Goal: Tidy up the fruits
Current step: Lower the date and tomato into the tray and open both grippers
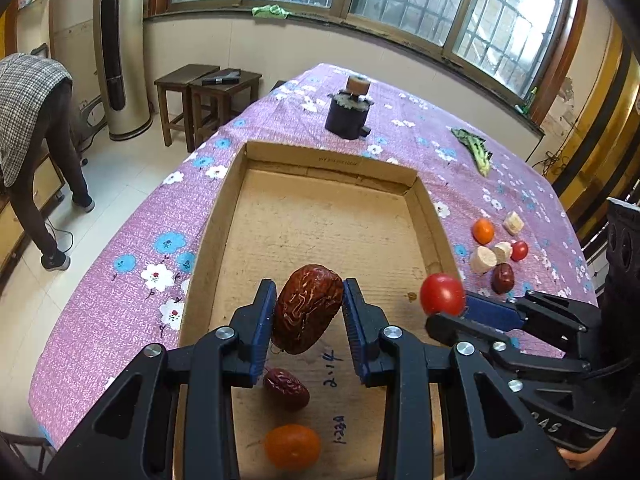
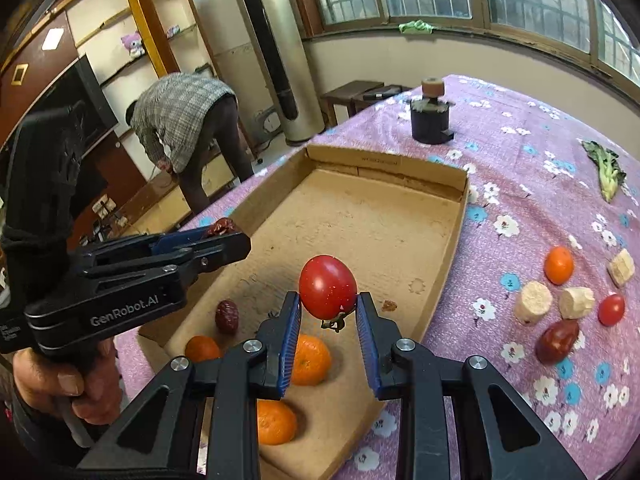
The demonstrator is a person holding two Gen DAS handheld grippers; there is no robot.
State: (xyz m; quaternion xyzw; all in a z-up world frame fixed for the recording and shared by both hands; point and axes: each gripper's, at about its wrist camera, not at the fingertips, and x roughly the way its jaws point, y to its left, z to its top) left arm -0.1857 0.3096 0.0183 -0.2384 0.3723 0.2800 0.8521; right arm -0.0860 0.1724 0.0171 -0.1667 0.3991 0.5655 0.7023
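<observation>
Three dates (image 1: 307,308), two tomatoes (image 2: 327,291), four oranges (image 2: 310,358), three corks (image 2: 532,302).

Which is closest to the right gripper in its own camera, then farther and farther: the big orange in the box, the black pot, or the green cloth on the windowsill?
1. Big orange, just below the right gripper.
2. Black pot, far table end.
3. Green cloth, windowsill.
</observation>
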